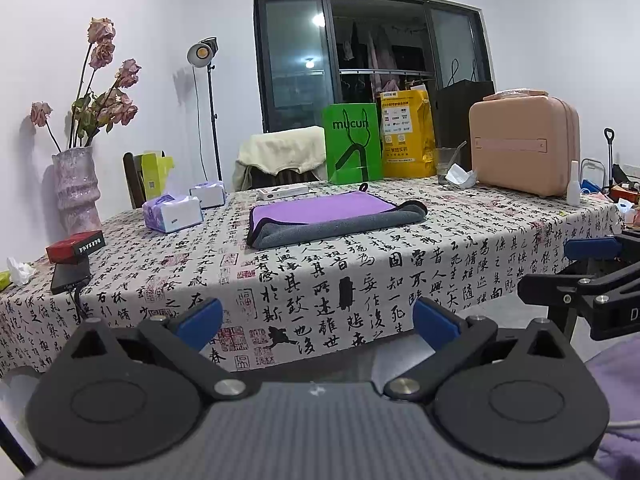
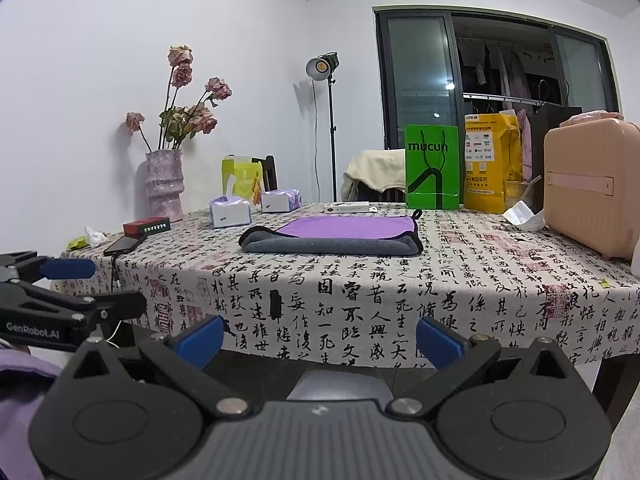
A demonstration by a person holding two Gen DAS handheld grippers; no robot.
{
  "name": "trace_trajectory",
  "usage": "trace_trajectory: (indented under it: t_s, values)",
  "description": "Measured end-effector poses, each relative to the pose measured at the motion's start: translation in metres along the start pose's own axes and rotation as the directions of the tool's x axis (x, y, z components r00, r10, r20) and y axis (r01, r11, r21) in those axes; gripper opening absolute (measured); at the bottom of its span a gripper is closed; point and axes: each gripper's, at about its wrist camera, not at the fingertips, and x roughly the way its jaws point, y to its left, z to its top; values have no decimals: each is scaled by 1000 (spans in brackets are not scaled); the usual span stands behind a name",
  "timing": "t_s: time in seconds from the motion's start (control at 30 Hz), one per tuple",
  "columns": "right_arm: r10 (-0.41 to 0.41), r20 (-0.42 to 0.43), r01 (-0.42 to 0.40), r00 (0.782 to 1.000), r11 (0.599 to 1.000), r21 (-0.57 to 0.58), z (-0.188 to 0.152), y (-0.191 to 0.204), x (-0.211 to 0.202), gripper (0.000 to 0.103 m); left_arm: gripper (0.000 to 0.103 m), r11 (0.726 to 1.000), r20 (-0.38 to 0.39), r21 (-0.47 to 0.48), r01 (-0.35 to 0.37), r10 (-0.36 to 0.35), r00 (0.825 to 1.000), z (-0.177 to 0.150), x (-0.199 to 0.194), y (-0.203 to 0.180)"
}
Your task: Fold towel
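Note:
A purple towel with a grey underside (image 1: 334, 218) lies folded flat in the middle of the table, its grey near edge rolled over; it also shows in the right wrist view (image 2: 334, 236). My left gripper (image 1: 316, 320) is open and empty, held off the table's near edge, well short of the towel. My right gripper (image 2: 318, 340) is open and empty too, also in front of the table edge. Each gripper shows at the side of the other's view: the right one (image 1: 592, 264), the left one (image 2: 48, 280).
The table carries a calligraphy cloth (image 1: 360, 280). On it stand a vase of dried roses (image 1: 76, 188), tissue packs (image 1: 172, 212), a red box (image 1: 76, 246), a phone with cable (image 1: 70, 278), a green bag (image 1: 352, 148), a yellow bag (image 1: 408, 136), a glass (image 1: 446, 164) and a pink case (image 1: 524, 144).

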Motion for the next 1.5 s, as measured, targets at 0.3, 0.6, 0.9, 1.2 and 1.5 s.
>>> trace_trajectory:
  t_s: [0.3,0.6,0.9,1.2,1.5]
  values:
    - [1,-6,-1,1000,1000,1,-1,1,1,103,103,1000,-17,-7,1,-1,1000,0,4,1]
    - [-36,-5,36,999,999,1,-4,-7,18,103,103,998,-56,-31,-52,50,997,-4,25,16]
    - [-84,-33,83,996,996,-26,-2,-18,55,103,103,993,-106,-56,-100,94,990,-1,63,34]
    - [-86,-51,86,995,996,-7,10,-30,88,103,103,992,-118,-61,-115,107,987,13,96,43]
    - [-96,-53,95,994,995,-7,33,-42,123,103,103,989,-126,-75,-129,119,985,33,131,53]
